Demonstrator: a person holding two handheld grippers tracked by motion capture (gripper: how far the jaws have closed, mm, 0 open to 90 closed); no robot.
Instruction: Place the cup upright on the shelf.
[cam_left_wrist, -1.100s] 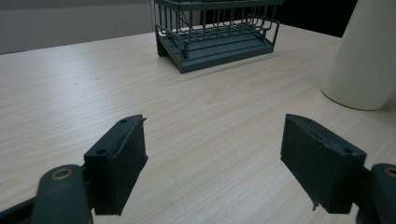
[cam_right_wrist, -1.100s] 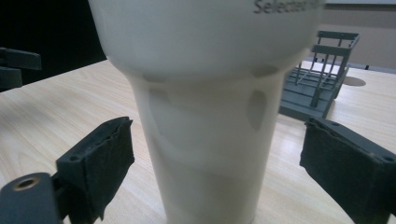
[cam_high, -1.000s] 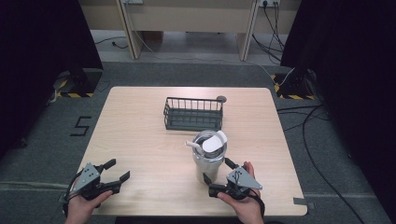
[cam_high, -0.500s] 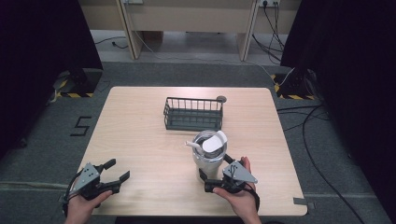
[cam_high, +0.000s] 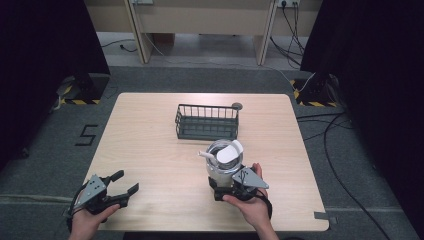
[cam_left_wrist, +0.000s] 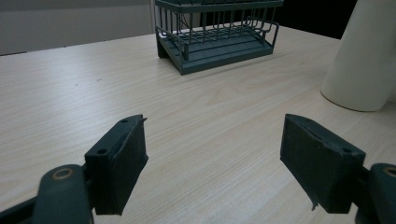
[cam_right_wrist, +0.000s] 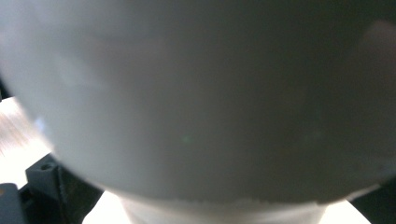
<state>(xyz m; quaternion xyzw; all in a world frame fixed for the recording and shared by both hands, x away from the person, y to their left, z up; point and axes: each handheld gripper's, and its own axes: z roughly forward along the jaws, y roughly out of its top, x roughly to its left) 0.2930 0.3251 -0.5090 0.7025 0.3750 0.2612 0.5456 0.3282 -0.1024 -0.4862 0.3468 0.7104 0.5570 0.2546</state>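
A white cup (cam_high: 220, 172) stands on the wooden table (cam_high: 150, 130), right of centre, with a white spoon-like utensil (cam_high: 229, 152) resting in its mouth. My right gripper (cam_high: 225, 186) is pushed up against the cup's near side, jaws spread wide at its base. In the right gripper view the blurred cup (cam_right_wrist: 210, 93) is very close and one black fingertip (cam_right_wrist: 44, 175) peeks out at lower left, apart from the cup's foot. My left gripper (cam_high: 122, 182) rests open near the front left edge, nothing between its pads (cam_left_wrist: 121, 158).
A dark wire basket (cam_high: 207, 122) stands empty behind the cup, also ahead in the left gripper view as the basket (cam_left_wrist: 219, 35), with the cup (cam_left_wrist: 364, 60) to its right. A small dark round thing (cam_high: 236, 106) lies by the basket's far right corner.
My right gripper has slid forward and slightly left until its jaws reach around the cup's base. The left gripper and the cup have stayed put.
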